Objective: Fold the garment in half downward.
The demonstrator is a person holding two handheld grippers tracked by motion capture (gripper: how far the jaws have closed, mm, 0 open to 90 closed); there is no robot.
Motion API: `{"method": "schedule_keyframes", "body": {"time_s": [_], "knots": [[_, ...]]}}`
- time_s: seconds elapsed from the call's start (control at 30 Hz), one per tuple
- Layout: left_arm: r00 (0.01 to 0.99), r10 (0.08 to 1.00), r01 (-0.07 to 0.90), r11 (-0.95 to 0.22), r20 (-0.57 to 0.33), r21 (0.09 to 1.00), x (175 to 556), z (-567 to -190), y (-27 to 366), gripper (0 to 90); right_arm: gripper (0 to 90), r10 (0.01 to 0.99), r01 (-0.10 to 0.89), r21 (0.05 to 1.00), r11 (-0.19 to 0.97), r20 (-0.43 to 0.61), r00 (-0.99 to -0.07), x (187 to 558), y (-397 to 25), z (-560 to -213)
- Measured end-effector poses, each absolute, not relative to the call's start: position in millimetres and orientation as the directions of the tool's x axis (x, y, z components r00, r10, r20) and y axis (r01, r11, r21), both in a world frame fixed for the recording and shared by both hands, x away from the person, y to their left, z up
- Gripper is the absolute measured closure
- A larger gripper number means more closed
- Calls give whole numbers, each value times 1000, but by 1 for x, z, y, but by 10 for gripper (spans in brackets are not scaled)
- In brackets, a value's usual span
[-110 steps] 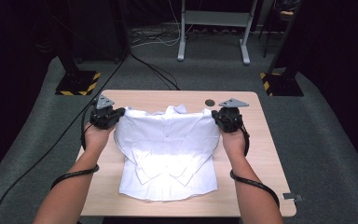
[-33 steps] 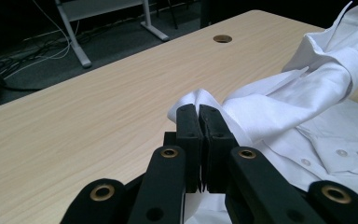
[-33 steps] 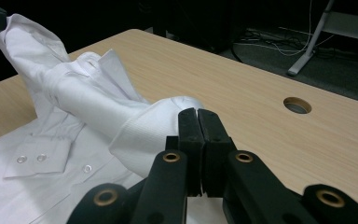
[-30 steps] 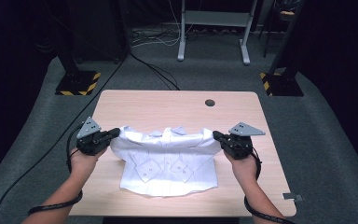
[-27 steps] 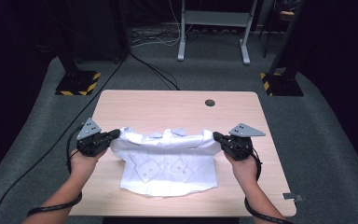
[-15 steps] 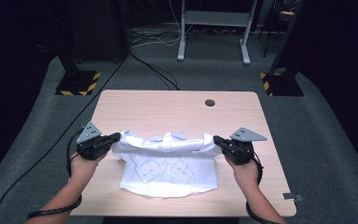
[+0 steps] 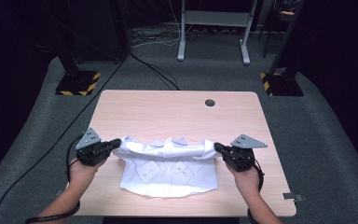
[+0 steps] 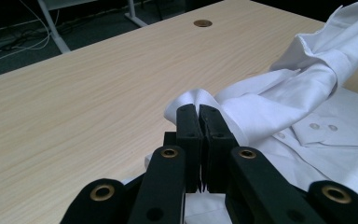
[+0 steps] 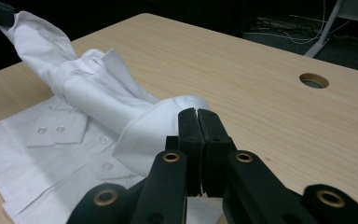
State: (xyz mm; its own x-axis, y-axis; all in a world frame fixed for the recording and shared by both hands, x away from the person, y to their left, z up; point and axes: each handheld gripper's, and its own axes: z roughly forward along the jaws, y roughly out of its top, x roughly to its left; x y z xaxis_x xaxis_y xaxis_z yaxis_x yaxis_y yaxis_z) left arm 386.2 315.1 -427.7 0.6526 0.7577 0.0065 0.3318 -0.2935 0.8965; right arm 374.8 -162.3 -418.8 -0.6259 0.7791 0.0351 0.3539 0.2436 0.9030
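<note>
On the near half of the table (image 7: 177,107), the white shirt (image 7: 168,170) lies front-up with its top edge lifted off the wood. I have the left claw (image 7: 114,145) clenched on the shirt's left shoulder corner at about 9 o'clock of the garment, and the right claw (image 7: 218,148) clenched on the opposite shoulder at 3 o'clock. In the left gripper view the jaws stand pressed together with a fold of white cloth (image 8: 191,100) pinched at the tips; the right gripper view shows the same, jaws tight on a rounded fold (image 9: 182,105).

Why held so: both grips sit at the outer ends of the shoulder line, so the collar (image 7: 168,142) and upper part hang between them as one taut band, rolled a bit, while the lower part with the folded cuffs (image 7: 168,168) stays flat on the table. I judge this a fold in hand, top half brought toward 6 o'clock over the bottom half. Equal height on both claws keeps the fold line straight.

Cable hole (image 7: 209,102) sits at 12 o'clock, well apart from the cloth. Risk as I see it: the band sags in the middle, so the collar may land crooked.
</note>
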Motion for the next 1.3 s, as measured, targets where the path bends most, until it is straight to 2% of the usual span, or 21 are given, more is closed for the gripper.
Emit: {"method": "schedule_keyframes", "body": {"time_s": [1.3], "knots": [[690, 723, 381, -315, -41, 870, 362, -460, 317, 872, 893, 757, 424, 865, 268, 83, -648, 349, -166, -449]]}}
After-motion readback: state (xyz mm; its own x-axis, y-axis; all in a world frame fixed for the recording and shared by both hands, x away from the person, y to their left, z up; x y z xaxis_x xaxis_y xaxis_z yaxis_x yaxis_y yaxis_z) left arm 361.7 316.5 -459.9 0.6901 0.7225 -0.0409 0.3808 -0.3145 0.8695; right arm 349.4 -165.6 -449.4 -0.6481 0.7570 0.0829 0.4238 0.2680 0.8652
